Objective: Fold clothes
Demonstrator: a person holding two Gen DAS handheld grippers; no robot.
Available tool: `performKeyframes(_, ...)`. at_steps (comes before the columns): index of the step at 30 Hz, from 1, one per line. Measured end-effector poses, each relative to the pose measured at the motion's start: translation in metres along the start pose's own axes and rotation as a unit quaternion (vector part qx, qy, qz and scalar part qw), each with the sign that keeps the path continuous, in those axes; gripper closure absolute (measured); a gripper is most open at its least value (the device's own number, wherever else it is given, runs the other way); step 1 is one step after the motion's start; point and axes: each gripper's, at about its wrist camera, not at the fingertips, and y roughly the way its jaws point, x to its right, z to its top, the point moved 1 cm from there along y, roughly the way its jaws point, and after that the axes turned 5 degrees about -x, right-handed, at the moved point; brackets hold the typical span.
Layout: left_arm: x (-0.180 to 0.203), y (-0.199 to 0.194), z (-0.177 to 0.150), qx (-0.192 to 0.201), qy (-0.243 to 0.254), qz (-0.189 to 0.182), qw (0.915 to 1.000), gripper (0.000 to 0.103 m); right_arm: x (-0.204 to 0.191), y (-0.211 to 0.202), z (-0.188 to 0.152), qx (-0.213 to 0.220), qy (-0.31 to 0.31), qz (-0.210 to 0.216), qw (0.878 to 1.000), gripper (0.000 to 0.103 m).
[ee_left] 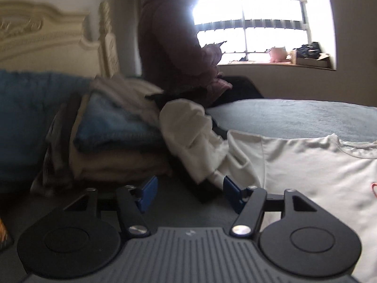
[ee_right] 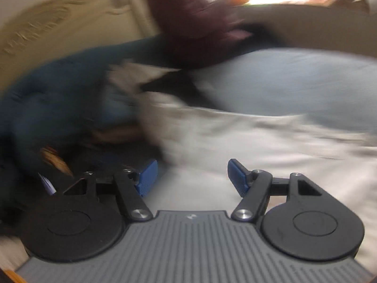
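Note:
A white T-shirt (ee_left: pixel 313 172) lies spread on the grey bed cover, its collar toward the right. My left gripper (ee_left: pixel 189 192) hovers open at the shirt's left edge, with nothing between its blue pads (ee_left: pixel 149 188). In the blurred right wrist view the same white shirt (ee_right: pixel 271 151) fills the lower right. My right gripper (ee_right: pixel 190 176) stands open just above the shirt, its blue pads (ee_right: pixel 238 176) wide apart and empty.
A stack of folded clothes (ee_left: pixel 113 136) and a crumpled white garment (ee_left: pixel 193 136) sit left of the shirt. A person in a dark hooded top (ee_left: pixel 174 47) sits on the bed's far side by the window (ee_left: pixel 264 18). A cream headboard (ee_left: pixel 47 37) stands at the back left.

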Motion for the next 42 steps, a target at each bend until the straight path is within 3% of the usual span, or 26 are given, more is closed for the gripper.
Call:
performKeyframes(3,0.008,0.014,-0.003,0.030,0.038,0.008,0.9988,0.048,-0.013,0.081,0.040,-0.039,0.046,0.039,0.997,0.038)
performKeyframes(7,0.013,0.040,-0.010,0.024,0.066,-0.003,0.9975,0.063,-0.007,0.166,0.069,-0.080,0.129,0.037,0.988,0.040)
performKeyframes(11,0.013,0.060,-0.017,0.011,0.078,-0.016,0.9968,0.066,0.005,0.210,0.072,-0.105,0.199,0.038,0.974,0.044)
performKeyframes(18,0.009,0.078,-0.019,-0.005,0.076,-0.032,0.9966,0.067,0.029,0.249,0.063,-0.109,0.275,0.028,0.955,0.045)
performKeyframes(21,0.008,0.079,-0.019,-0.003,0.076,-0.030,0.9967,0.067,0.036,0.256,0.057,-0.099,0.297,0.036,0.949,0.048)
performKeyframes(22,0.008,0.079,-0.019,-0.001,0.076,-0.029,0.9967,0.066,0.036,0.257,0.055,-0.093,0.301,0.040,0.948,0.055)
performKeyframes(25,0.011,0.073,-0.020,0.014,0.086,-0.019,0.9960,0.066,0.035,0.252,0.052,-0.080,0.296,0.051,0.951,0.089)
performKeyframes(29,0.015,0.064,-0.018,0.038,0.104,0.003,0.9939,0.053,0.019,0.222,0.059,-0.050,0.242,0.056,0.967,0.093)
performKeyframes(35,0.009,0.048,-0.002,0.051,0.069,0.000,0.9963,0.047,-0.007,0.176,0.071,-0.005,0.158,0.062,0.986,0.094)
performKeyframes(42,0.004,0.029,0.009,0.069,0.049,-0.007,0.9964,0.044,-0.026,0.138,0.087,0.030,0.112,0.073,0.991,0.094)
